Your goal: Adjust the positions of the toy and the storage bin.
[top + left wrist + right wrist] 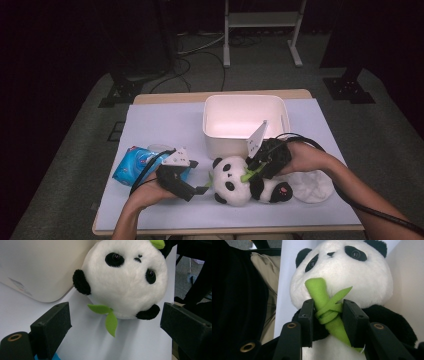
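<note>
A plush panda [232, 182] lies on its back on the white-covered table [165, 125], head toward the left, with a green bamboo stalk [319, 290] on its chest. My right gripper [252, 172] comes in from the right. In the right gripper view its jaws [328, 310] press on both sides of the stalk where the leaf is tied around it. My left gripper [202, 190] rests just left of the panda's head. In the left gripper view its jaws [116, 315] stand wide open, with the panda's head [125, 280] and a small green leaf [110, 320] beyond them, untouched.
A white plastic bin [245, 120] stands right behind the panda, its wall [37, 265] close by in the left gripper view. A blue wipes packet [131, 165] lies at the left behind my left hand. A white round cloth [312, 186] lies at the right.
</note>
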`<state>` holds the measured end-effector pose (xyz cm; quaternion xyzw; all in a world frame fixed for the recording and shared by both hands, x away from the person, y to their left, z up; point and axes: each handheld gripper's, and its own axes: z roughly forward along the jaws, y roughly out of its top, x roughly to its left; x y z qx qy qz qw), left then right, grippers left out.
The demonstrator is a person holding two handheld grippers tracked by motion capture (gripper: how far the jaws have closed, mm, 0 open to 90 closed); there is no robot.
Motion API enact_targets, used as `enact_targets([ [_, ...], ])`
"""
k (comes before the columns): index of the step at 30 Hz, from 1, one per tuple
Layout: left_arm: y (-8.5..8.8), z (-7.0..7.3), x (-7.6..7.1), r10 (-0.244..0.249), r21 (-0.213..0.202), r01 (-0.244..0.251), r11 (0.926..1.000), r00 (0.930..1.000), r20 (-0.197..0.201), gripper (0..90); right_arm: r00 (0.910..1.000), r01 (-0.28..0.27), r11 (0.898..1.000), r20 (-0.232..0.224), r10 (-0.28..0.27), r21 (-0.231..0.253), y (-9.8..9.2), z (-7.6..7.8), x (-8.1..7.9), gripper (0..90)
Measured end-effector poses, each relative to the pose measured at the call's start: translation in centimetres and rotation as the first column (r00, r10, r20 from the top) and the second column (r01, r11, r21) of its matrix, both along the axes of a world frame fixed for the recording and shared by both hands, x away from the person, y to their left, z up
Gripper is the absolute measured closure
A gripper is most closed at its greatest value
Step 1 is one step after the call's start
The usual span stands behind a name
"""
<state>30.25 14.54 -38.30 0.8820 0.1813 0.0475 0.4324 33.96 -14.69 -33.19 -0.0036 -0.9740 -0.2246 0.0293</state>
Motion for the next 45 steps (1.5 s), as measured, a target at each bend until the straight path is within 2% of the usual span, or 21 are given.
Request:
enact_targets([
  [7,-0.1,0.0,0.0,0.003,0.004,-0.003,1.0000,1.0000,0.001,8.9,0.9999,0.017,1.000,-0.003,-0.017,0.014,0.0,-0.4,0.1,61.8],
  [13,-0.2,-0.2,0.1,0.004,0.001,-0.004,1.0000,1.0000,-0.004,8.9,1.0000,0.004,1.000,0.008,-0.004,-0.006,0.3,-0.5,-0.1,67.7],
  [19,-0.2,-0.4,0.2,0.005,0.001,-0.005,1.0000,0.9999,-0.009,8.9,0.9995,-0.012,1.000,0.031,0.012,-0.006,0.3,0.0,-0.2,70.0],
  [24,-0.1,-0.3,0.2,0.005,0.002,-0.005,1.0000,1.0000,-0.007,8.9,0.9998,-0.014,1.000,0.013,0.013,0.010,0.1,0.1,0.0,70.6],
  [34,0.0,-0.5,0.3,0.007,0.006,-0.007,1.0000,0.9999,-0.009,8.9,0.9997,-0.011,0.999,0.022,0.010,0.040,-0.1,1.0,0.1,71.1],
  [45,0.4,-0.3,0.3,0.016,0.002,-0.016,0.9999,0.9999,-0.006,8.9,0.9984,0.008,0.998,0.056,-0.011,0.063,-0.5,3.1,0.0,71.4],
])
